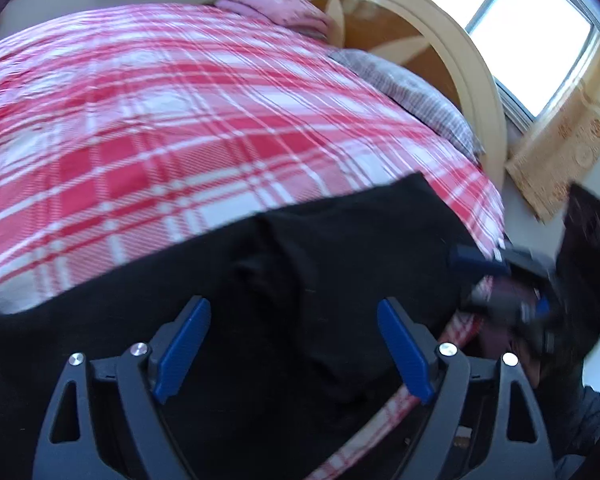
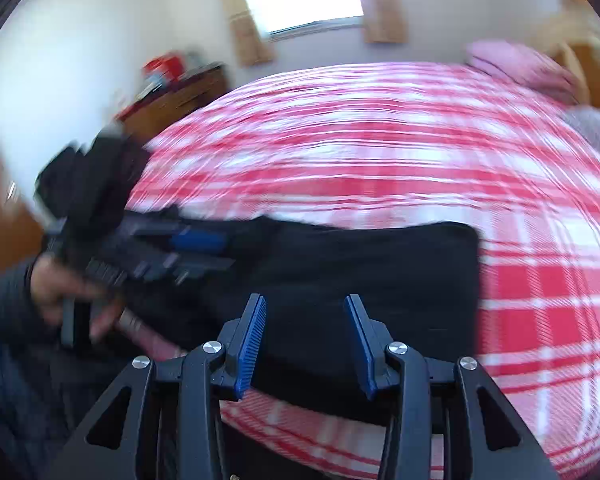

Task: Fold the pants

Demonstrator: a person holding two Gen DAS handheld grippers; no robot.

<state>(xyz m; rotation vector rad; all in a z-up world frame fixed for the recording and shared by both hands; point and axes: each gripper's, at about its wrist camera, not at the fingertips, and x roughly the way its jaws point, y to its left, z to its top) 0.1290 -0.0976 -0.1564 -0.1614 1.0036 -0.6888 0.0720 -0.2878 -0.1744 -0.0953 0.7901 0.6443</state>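
Lying below both open jaws — black pants (image 2: 372,280); untouched

pants (image 1: 300,280) — black | bedspread (image 1: 160,120) — red-and-white plaid | pillow (image 1: 276,6) pink | gripper pads (image 2: 252,344) blue

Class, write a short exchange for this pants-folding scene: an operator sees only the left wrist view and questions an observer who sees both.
Operator: What is the blur at my right edge?
Observer: The right tongs, open over the black pants, with nothing pinched between the pads.
Operator: Is there any furniture beside the bed that I miss?
Observer: A wooden cabinet with red items on top, past the bed's far corner.
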